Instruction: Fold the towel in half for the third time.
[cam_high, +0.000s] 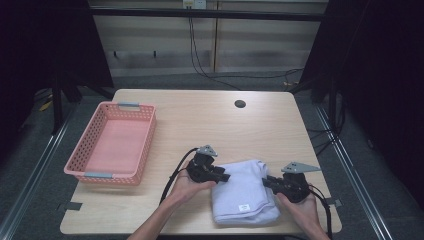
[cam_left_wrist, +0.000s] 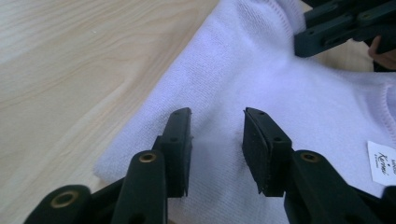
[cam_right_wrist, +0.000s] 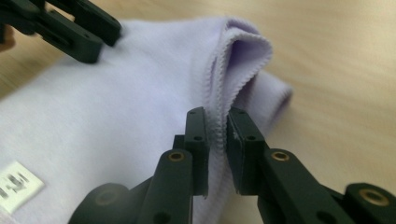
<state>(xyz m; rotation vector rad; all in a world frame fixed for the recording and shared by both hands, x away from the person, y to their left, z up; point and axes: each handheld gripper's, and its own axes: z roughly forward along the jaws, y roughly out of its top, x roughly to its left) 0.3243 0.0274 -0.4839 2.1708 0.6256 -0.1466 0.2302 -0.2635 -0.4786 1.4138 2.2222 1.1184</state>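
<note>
**A:** Scanning from the left edge, what sits on the counter?

**B:** First comes a pink basket, plastic, rectangular, its walls a lattice of small holes, with nothing in it. The counter itself is pale wood grain with rounded corners. Right of the basket, near the front edge, lies a folded towel, soft lavender knit, thick and pillowy, with a small white label sewn on.

**A:** And the hands?

**B:** The left gripper rests at the towel's left side. Its jaws stand partly apart over the flat cloth, and the pads are not pressing anything. The right gripper is at the towel's right edge. Its jaws are pinched on the stitched hem, where several layers fan open in a loop.

**A:** What would make this step go well?

**B:** My judgement is that the work is lifting or refolding the towel. The right grip looks thin, catching perhaps only one layer of hem, so the rest may sag when raised. The left gripper should slide to the edge and bite the matching layers before either hand lifts. Both should then rise together, level, so the fold holds.

**A:** Any texture worth noting?

**B:** Fine ribbed weave, matte, with a scalloped seam along the border.
</note>
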